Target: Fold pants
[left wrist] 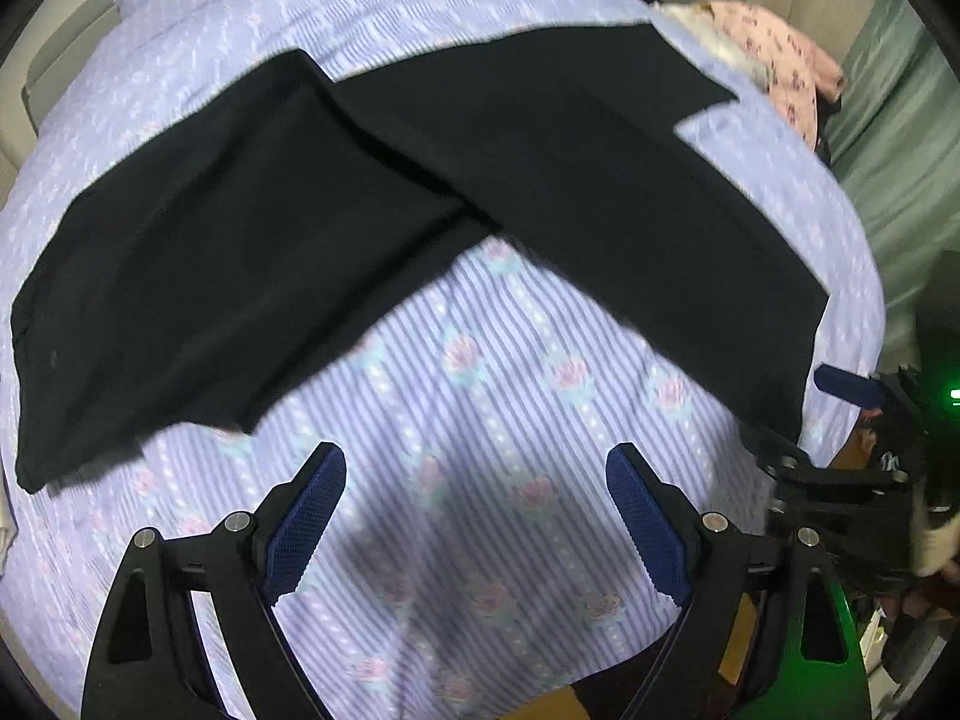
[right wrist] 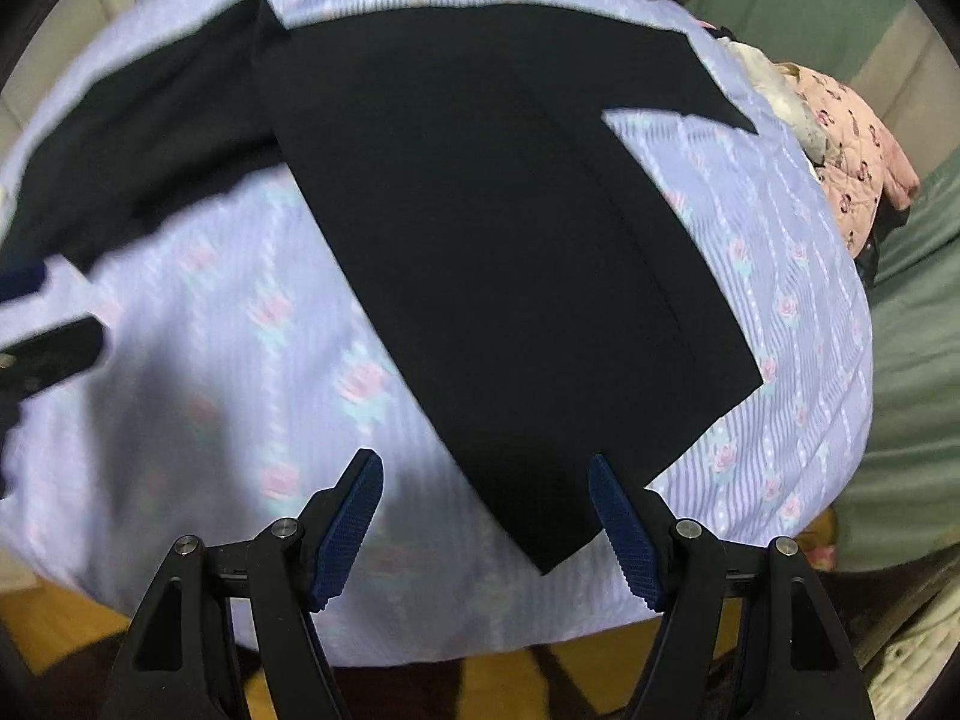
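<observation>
Black pants (left wrist: 384, 198) lie flat on a lilac striped bedsheet (left wrist: 480, 420) with a rose pattern, legs spread in a V toward the near edge. The left gripper (left wrist: 477, 516) hangs above bare sheet between the legs, jaws wide apart, nothing between them. The right gripper (right wrist: 486, 525) hangs over the hem of one leg, jaws parted, not pressing the cloth. A pink quilted garment (right wrist: 852, 138) sits at the far right.

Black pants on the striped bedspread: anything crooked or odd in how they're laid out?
Yes. The black pants lie in a splayed V, legs spread apart, not stacked. Both the left gripper and right gripper hang open above the bedspread, holding nothing.
</observation>
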`<state>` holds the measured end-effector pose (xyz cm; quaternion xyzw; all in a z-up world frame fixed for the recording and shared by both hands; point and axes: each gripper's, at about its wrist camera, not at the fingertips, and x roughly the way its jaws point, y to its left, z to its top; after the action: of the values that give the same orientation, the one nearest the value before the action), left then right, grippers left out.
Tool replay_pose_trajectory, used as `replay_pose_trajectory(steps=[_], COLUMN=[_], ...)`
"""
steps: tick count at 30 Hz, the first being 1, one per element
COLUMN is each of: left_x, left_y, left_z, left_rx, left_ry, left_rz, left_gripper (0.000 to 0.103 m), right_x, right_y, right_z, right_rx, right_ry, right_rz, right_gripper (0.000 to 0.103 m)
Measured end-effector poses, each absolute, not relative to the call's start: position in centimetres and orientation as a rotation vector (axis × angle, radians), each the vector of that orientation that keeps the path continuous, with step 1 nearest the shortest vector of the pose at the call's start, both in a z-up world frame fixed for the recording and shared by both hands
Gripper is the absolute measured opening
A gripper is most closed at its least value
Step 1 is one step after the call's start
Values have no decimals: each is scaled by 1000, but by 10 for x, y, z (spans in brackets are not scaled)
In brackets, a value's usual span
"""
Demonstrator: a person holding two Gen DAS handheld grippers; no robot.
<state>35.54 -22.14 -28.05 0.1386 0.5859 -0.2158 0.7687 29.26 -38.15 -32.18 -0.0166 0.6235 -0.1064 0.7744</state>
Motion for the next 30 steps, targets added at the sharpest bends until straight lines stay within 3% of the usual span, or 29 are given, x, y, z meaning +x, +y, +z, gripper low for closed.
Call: replay_pose_trajectory(steps=[5,8,11,12,13,19,24,30], left_x=[347,349,358,363,367,395,432,492], left_y=[-239,-248,-258,-261,-263,-276,-299,-339], left_z=[-290,-292,-292,-290,-288,-262,-229,-210], left_rx=[347,367,363,360,359,351,271,225], left_ry=[1282,1279,1282,1281,1279,1216,1141,1065], left_rz=[-468,-468,-465,-461,-459,-435,-406,-377], left_gripper=[89,89,89,89,89,89,89,89], right_x=[298,303,308,310,312,338,416,510], right_y=[-386,-394,-401,-404,-408,-462,-528,-582], right_z=[-358,-368,-366,-363,-356,-270,-208,-184], right_rx=[-149,-129,-97,-99,-97,-55,-109,-88], right_ry=[1372,1383,1386,1385,1382,1168,989,903], right_rz=[-264,-245,-192,-178,-172,-261,-358,-398], right_gripper=[71,59,31,16,7,6,6,6])
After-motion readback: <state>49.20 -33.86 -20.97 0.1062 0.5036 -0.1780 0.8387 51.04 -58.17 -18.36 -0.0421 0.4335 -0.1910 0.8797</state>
